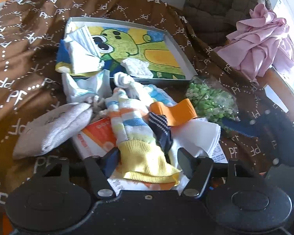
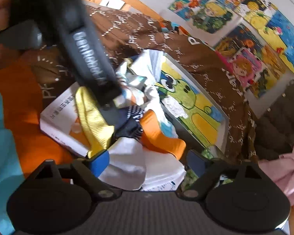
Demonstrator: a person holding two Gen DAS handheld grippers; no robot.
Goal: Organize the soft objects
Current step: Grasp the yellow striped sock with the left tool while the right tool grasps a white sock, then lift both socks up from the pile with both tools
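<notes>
A pile of small socks lies on a brown blanket (image 1: 29, 58) in front of a shallow tray (image 1: 178, 45) lined with a green dinosaur drawing. My left gripper (image 1: 149, 158) stands open around the yellow cuff of a striped sock (image 1: 131, 121), which reaches both pads without looking squeezed. A navy dotted sock (image 1: 160, 127) and an orange piece (image 1: 176, 111) lie just right of it. My right gripper (image 2: 147, 162) is open over a white cloth (image 2: 127, 166) beside the same yellow cuff (image 2: 94, 117). Folded socks (image 1: 82, 54) and a white cloth (image 1: 137, 66) lie in the tray.
A pale grey sock (image 1: 54, 127) lies to the left, and an orange-and-white booklet (image 1: 96, 137) sits under the pile. A bag of green bits (image 1: 209, 99), a pink cloth (image 1: 264, 39) and a brown quilted jacket (image 1: 215, 4) lie to the right. Drawings (image 2: 245, 39) hang on the wall.
</notes>
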